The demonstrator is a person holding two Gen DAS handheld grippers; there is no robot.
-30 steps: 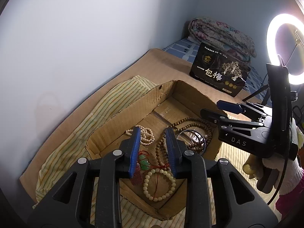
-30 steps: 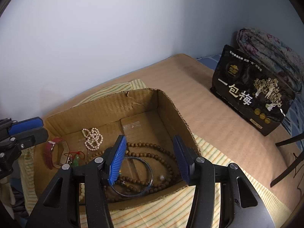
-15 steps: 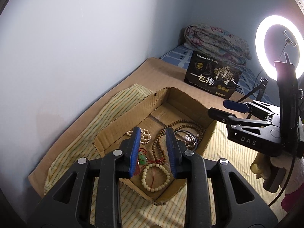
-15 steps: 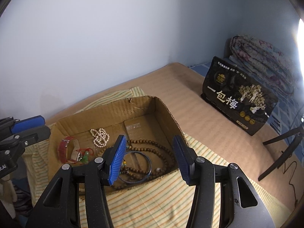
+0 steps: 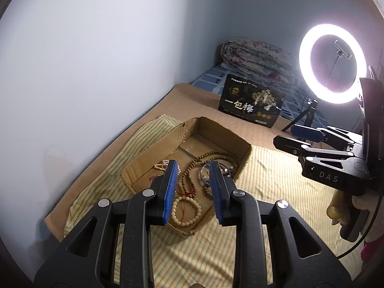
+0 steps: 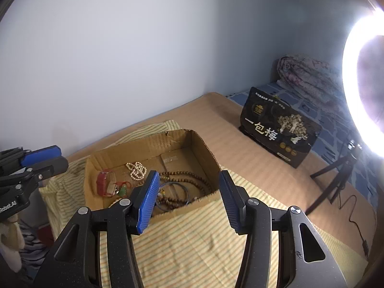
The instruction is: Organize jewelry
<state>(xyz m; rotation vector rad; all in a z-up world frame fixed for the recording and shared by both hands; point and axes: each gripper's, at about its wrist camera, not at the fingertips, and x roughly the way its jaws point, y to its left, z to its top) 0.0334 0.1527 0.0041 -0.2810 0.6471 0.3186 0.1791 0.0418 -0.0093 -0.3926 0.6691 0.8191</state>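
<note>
While both grippers hang above the bed, neither has anything between its fingers: left gripper (image 5: pixel 194 189) fingers are parted narrowly and empty, right gripper (image 6: pixel 189 200) fingers are spread wider, also empty. Nearest on the bed is a striped cloth (image 6: pixel 204 240), spread close to the wall-side edge. On it sits an open cardboard box (image 6: pixel 206 153) holding the jewelry: a pale bead bracelet (image 5: pixel 186 210) at the near end, a green pendant on red cord (image 6: pixel 122 188), a red watch (image 6: pixel 105 182), a dark bangle (image 6: pixel 176 195), a long brown bead necklace (image 5: pixel 213 157) and a pearl strand (image 6: pixel 136 170) toward the far wall of the box. Further along the bed stands a black printed bag (image 6: pixel 279 129). Beyond it, a folded quilt (image 5: pixel 259 60) at the far end. Ring light (image 5: pixel 332 63) on a tripod stands by the other edge.
</note>
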